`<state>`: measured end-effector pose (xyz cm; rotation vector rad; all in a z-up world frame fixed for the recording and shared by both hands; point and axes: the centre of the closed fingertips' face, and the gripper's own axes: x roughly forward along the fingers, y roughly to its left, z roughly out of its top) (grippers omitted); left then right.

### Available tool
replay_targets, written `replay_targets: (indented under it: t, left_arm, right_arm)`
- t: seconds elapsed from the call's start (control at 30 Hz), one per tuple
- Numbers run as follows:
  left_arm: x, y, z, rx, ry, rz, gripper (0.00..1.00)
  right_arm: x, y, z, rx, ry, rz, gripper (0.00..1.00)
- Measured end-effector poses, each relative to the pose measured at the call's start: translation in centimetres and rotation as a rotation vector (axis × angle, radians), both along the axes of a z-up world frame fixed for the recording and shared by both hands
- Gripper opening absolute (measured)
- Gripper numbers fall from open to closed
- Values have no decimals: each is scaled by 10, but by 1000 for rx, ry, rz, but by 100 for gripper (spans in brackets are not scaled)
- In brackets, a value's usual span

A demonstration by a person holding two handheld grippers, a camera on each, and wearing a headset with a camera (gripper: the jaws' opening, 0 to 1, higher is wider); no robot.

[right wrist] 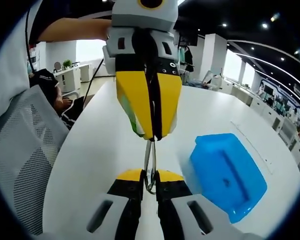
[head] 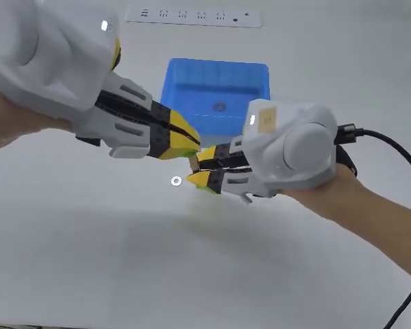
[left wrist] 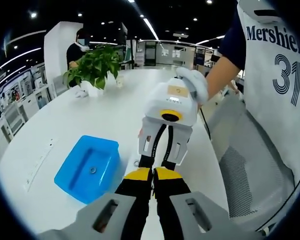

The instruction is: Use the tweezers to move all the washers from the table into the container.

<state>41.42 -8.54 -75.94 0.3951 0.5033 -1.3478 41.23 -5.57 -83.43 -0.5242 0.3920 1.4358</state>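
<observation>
Closest to the eyes is the left gripper (head: 186, 142), big and white with yellow tips, coming in from the upper left over the white table (head: 123, 260). Its jaws are pressed together on one end of the tweezers (right wrist: 150, 162). Facing it, tip to tip, is the right gripper (head: 204, 169). Its jaws are almost together too, with the round end of the tweezers pinched between them. So both grippers hold the thin metal tweezers at once, in the air just in front of the container (head: 192, 89). That is a blue box with low walls, sitting open on the table just behind the two tips. Far behind it lies a long white power strip (head: 192, 15). Smallest of all are the washers. One little ring (head: 219, 107) lies in the bottom of the blue box. Another washer (head: 176, 181) lies on the table, just below the tips and near the box. I think the job is partly done: one washer is in and one is left to pick up. For writing, the person's white shirt (left wrist: 275, 75) in the left gripper view says "Mershie" with the end cut off, and a big 31. Marks on the power strip are too small to read.
</observation>
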Motion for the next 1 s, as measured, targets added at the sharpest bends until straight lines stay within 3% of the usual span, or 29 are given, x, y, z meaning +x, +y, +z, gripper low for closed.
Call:
replay_targets:
  t: [0.13,0.2,0.37,0.63,0.8,0.87,0.93,1.0]
  left_arm:
    - [8,3,12,0,-32,-4,5]
    - [6,-2,19,2,-51,-11,5]
    - [23,-1,36,14,-113,-38,5]
    - [52,-3,61,15,-175,-62,5]
    - [79,-2,62,12,-183,-49,5]
    - [91,-2,58,14,-169,-39,5]
    - [100,-3,54,1,-160,-36,5]
    - [107,-3,49,-11,-146,-26,6]
  right_arm:
    - [7,0,13,12,-23,-9,10]
    - [13,0,20,16,-42,-15,10]
    - [30,-1,42,35,-87,-36,10]
    - [62,-3,68,40,-149,-46,10]
    - [94,-1,65,35,-169,-56,10]
    - [104,-1,62,31,-168,-61,10]
    - [114,0,55,48,-125,-87,10]
    - [121,1,49,53,-121,-96,10]
